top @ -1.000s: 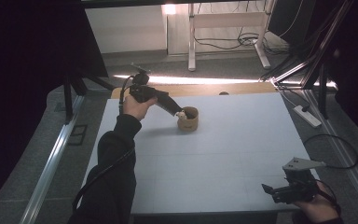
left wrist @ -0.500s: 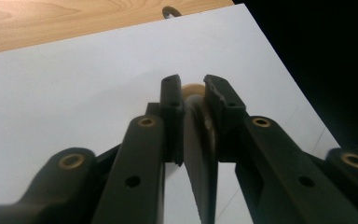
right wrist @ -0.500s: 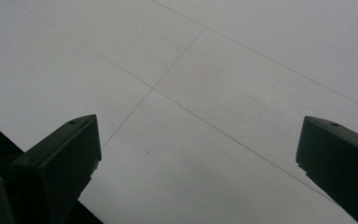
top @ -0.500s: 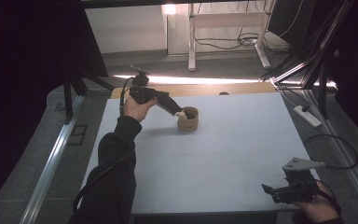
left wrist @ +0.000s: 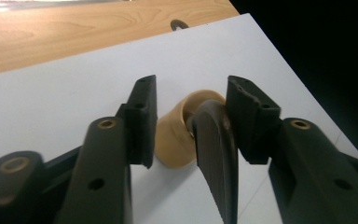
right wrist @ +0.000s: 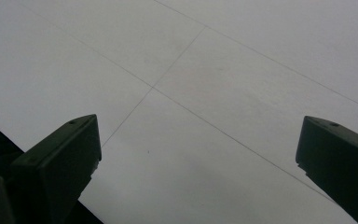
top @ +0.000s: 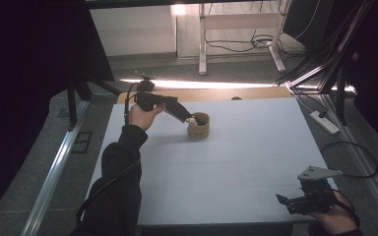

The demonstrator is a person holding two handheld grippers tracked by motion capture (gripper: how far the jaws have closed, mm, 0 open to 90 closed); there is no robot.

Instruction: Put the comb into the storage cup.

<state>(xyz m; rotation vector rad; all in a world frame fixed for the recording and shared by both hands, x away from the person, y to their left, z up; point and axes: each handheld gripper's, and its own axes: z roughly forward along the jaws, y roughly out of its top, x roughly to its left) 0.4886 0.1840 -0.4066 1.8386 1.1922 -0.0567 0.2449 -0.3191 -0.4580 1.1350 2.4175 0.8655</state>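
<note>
Far edge of the table, left of centre: the left gripper (top: pixel 184 117) is reaching in from the left and pointing down at a tan cup (top: pixel 198 125) standing upright on the white table (top: pixel 256 147).
Left gripper jaws: they have just been opening and are standing partly spread. A dark curved handle (left wrist: pixel 214 154) is lying between them and leaning against one jaw, while the other jaw is sitting clear of it.
Handle: it is rising out of the cup's mouth and resting on the rim. It is looking stiff, thin and smooth, so likely slippery. Judged best hold: flat faces, near mid-length.
Cup: it is looking small, light and rigid, and is likely tipping easily if the handle is levered. Judged best hold: across the wall, low down.
Near right corner: the right gripper (top: pixel 281 199) is hovering over bare table with its jaws spread wide around nothing.
</note>
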